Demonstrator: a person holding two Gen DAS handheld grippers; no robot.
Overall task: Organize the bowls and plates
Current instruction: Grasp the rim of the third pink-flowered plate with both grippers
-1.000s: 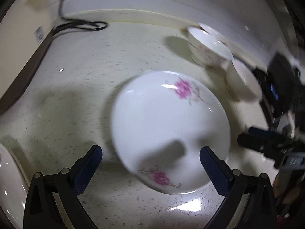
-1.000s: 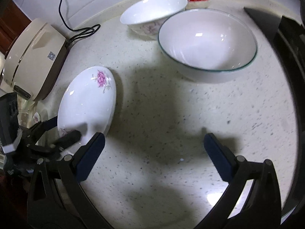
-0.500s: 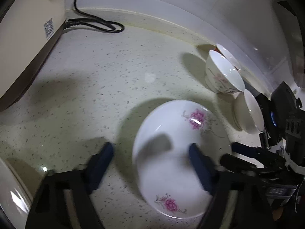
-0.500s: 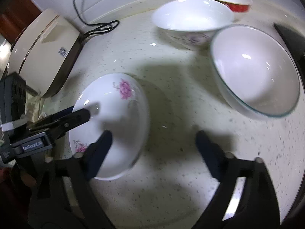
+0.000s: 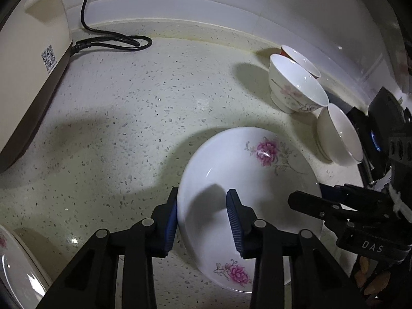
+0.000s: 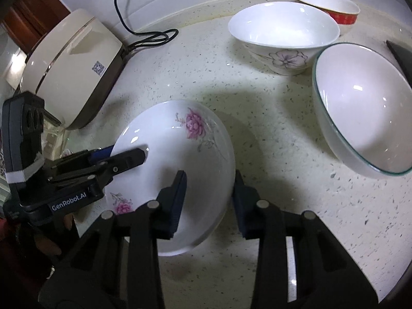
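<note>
Floral plate (image 5: 257,177): on speckled worktop (image 5: 144,118), rim straddled on opposite sides by left tongs (image 5: 202,207) and right tongs (image 6: 208,188), both just narrowed around it; firm contact cannot be told. Three bowls beyond.

The plate (image 6: 180,164) is white with pink flowers on grey-green stems, sitting on a cream counter (image 6: 180,82) with dark speckles. Toward the back edge there's a white bowl (image 6: 283,33) with a pale purple flower, a red-sided bowl (image 6: 334,7) and a big white bowl (image 6: 360,113) with a teal rim. The grippers have black arms with blue pads (image 5: 171,221), and the appliance (image 6: 69,69) is beige with a black cord (image 6: 149,36).
</note>
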